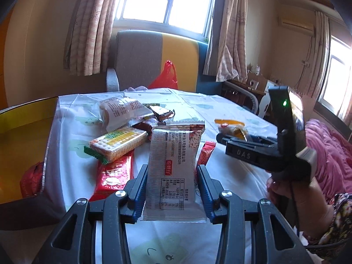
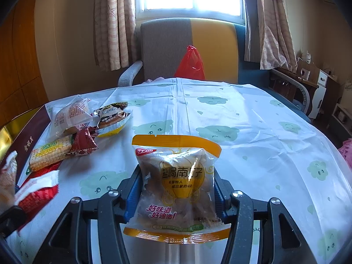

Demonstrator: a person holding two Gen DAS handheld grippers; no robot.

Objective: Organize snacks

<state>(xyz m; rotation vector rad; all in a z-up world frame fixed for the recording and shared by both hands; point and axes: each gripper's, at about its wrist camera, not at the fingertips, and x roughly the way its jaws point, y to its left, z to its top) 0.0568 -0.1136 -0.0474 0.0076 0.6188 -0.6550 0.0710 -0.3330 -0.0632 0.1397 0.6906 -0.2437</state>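
My left gripper [image 1: 171,178] is shut on a silver snack packet [image 1: 173,167] with printed text, held upright above the table. My right gripper [image 2: 177,187] is shut on a clear packet with orange edges [image 2: 178,182], held above the tablecloth; it also shows in the left wrist view [image 1: 232,127] at the right. A pile of snacks lies at the table's left: a cracker pack [image 1: 118,142], a red packet [image 1: 114,176], a clear bun packet [image 1: 120,110] and brown packets [image 1: 161,112]. A box with a gold inside [image 1: 24,136] stands at the far left.
The table wears a white cloth with green cloud prints [image 2: 242,136]. A grey and yellow chair [image 2: 189,48] with a red plastic bag [image 2: 191,63] stands behind the table. A pink blanket [image 1: 325,154] lies to the right. A red packet [image 1: 32,179] lies in the box.
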